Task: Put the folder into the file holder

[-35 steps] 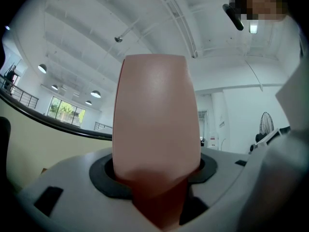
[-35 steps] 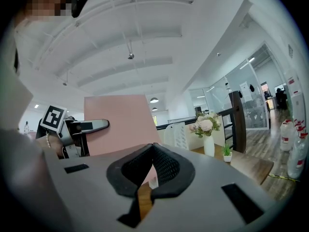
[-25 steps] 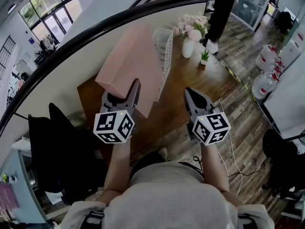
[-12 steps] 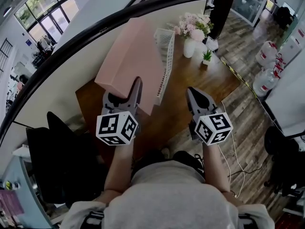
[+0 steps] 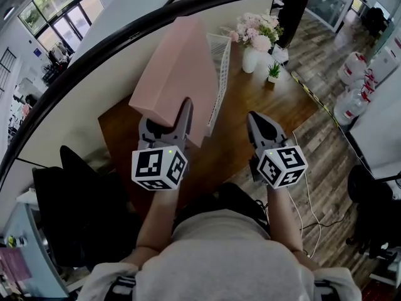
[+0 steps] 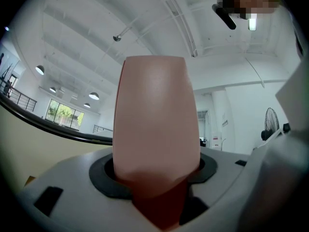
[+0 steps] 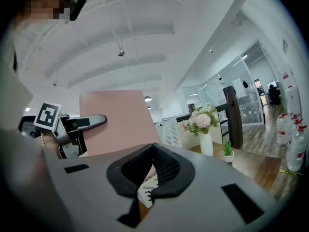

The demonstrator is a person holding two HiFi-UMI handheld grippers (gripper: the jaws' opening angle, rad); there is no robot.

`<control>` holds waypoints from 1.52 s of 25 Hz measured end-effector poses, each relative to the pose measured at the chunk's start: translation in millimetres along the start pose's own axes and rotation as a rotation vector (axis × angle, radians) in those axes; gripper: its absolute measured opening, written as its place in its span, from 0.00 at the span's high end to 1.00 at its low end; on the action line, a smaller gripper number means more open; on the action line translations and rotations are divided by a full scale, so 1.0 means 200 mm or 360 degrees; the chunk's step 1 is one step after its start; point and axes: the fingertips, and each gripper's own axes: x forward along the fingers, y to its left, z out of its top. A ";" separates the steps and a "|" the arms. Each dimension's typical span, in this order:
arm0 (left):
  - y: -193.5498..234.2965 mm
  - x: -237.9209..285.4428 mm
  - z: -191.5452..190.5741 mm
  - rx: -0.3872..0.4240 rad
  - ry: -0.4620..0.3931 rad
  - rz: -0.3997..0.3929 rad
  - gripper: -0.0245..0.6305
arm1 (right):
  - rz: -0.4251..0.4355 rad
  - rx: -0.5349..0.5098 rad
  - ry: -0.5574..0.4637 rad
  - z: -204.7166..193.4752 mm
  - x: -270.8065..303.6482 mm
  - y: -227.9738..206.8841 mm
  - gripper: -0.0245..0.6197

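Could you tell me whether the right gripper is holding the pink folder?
No, the pink folder is clamped in the left gripper, while the right gripper has nothing between its closed jaws.

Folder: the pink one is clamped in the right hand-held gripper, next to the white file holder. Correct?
Wrong hand. The left hand-held gripper clamps the pink folder, as the left gripper view shows; the right hand-held gripper is shut on nothing. The folder is indeed next to the white file holder.
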 end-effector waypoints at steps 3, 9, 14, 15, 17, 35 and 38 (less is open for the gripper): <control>-0.02 0.02 0.00 0.0020 0.0001 0.0002 0.51 | 0.0012 0.0003 0.0008 0.00 0.01 -0.02 0.95; -0.04 0.05 0.00 0.0036 0.0003 0.0033 0.51 | 0.0031 0.0012 0.0005 0.02 0.03 -0.05 0.95; -0.06 0.10 -0.01 0.0047 0.0012 0.0050 0.51 | 0.0031 0.0024 -0.0006 0.05 0.05 -0.11 0.95; -0.06 0.11 -0.01 0.0052 0.0013 0.0051 0.51 | 0.0033 0.0025 -0.0007 0.05 0.06 -0.12 0.95; -0.06 0.14 -0.01 0.0063 0.0013 0.0051 0.51 | 0.0040 0.0025 -0.0007 0.06 0.08 -0.14 0.95; -0.09 0.39 -0.01 0.0128 -0.0009 0.0010 0.51 | 0.0053 0.0019 -0.0013 0.12 0.22 -0.29 0.95; -0.10 0.42 -0.02 0.0146 -0.0013 0.0001 0.51 | 0.0052 0.0023 -0.0021 0.13 0.25 -0.31 0.95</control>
